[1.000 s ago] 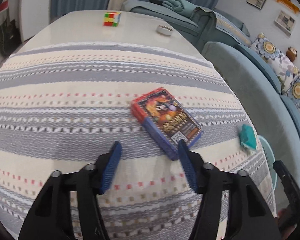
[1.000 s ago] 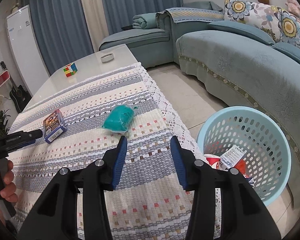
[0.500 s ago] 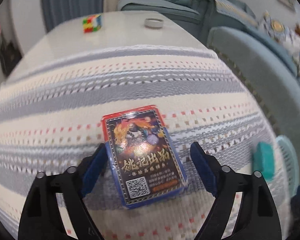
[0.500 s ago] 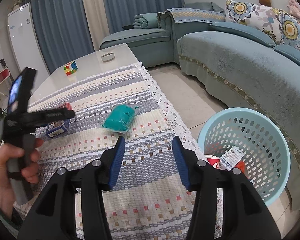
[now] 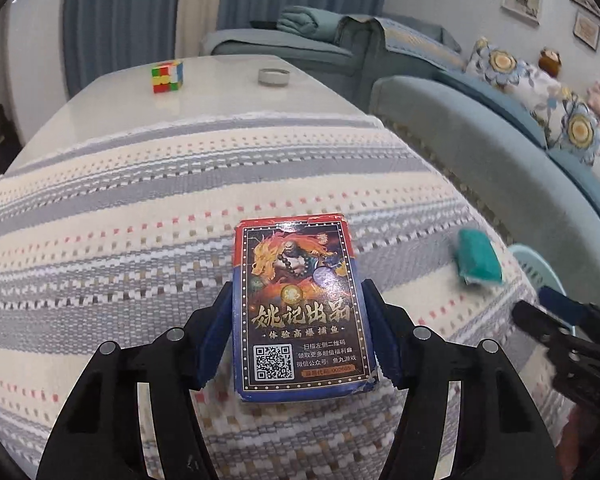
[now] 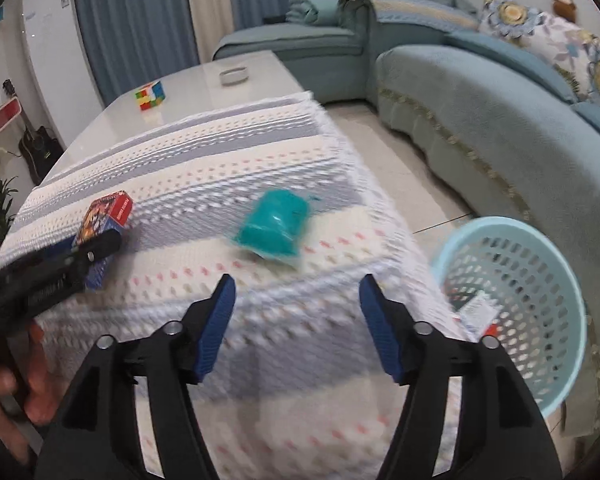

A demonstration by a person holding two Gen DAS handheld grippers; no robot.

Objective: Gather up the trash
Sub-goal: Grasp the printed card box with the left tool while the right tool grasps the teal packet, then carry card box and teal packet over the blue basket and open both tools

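**Card box between the left fingers, teal packet ahead of the right**

In the left wrist view the left gripper (image 5: 300, 340) fills the lower middle of the frame, its blue fingers (image 5: 216, 340) closing on a card box (image 5: 300, 308) that lies on the striped cloth (image 5: 140, 208) covering the surface. Both fingers sit against the long sides of the box, which lies flat with its printed face up. To the right of it in that frame a teal packet (image 5: 478, 258) rests on the cloth near the cloth's edge, well apart from the box.

In the right wrist view the right gripper (image 6: 298, 328) stands at the lower middle, its fingers opening with nothing between them, only blurred cloth behind. The teal packet (image 6: 274, 228) lies above them in the frame, apart from the fingers. At the right edge a pale blue basket (image 6: 540, 240) stands on the floor beside the surface, with some wrappers inside. At the left, the left gripper (image 6: 96, 250) meets the card box (image 6: 108, 216), and a hand (image 6: 24, 396) shows in the lower left corner.

At the top of both views a colour cube (image 6: 150, 96) and a small round dish (image 6: 234, 76) sit on the bare far part of the surface.
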